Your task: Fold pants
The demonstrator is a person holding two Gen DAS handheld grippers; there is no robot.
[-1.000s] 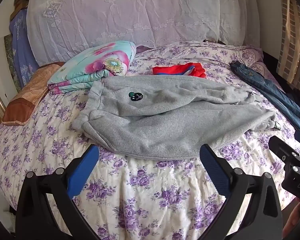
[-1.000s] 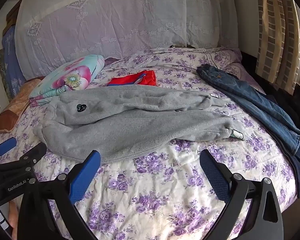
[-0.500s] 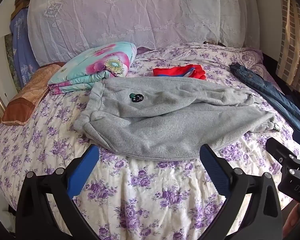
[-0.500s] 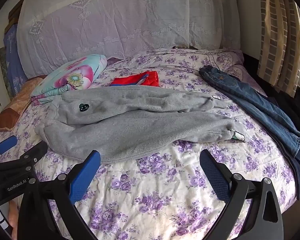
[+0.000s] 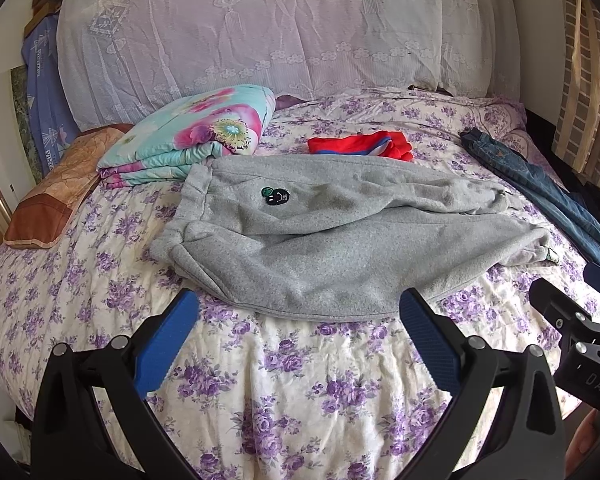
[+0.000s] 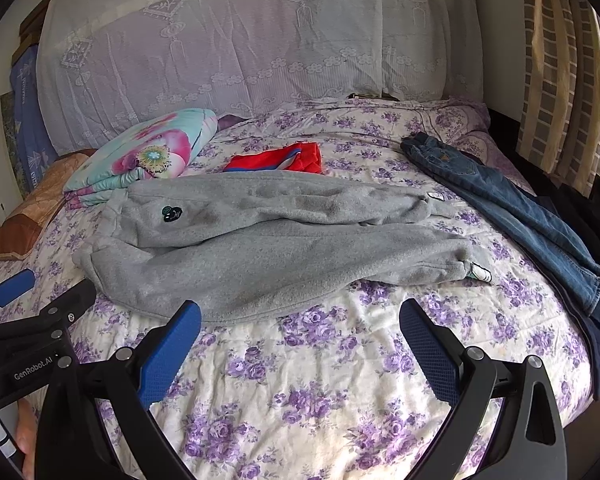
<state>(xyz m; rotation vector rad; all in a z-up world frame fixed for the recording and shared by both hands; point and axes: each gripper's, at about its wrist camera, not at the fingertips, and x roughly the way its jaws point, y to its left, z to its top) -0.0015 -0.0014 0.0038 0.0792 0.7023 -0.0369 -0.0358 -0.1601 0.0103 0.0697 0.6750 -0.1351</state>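
Grey sweatpants (image 5: 340, 240) spread flat across the middle of the bed (image 5: 300, 380), waistband toward the folded floral quilt (image 5: 196, 140), cuffs toward the jeans (image 6: 512, 208). Legs lying side by side, partly overlapped; small dark patch (image 5: 275, 195) near the waistband (design too small to read).

Relative to the sweatpants:
- floral quilt just beyond the waistband corner, touching or nearly so (cannot tell which)
- red garment (image 5: 360, 146) just behind the far leg
- jeans past the cuffs, running down the bed edge, apart from the grey fabric
- brown pillow (image 5: 56, 196) further out, past the quilt
- lace-covered headboard (image 5: 260, 28) well behind

Left hand-held gripper (image 5: 300, 330): spread wide, blue pads (image 5: 168, 344) empty, hovering over the floral bedspread just short of the sweatpants' near hem, not touching.

Right hand-held gripper (image 6: 300, 336): likewise spread wide and empty, over bare bedspread just short of the near leg, no contact.

Each hand-held gripper visible at the edge of the other's view.
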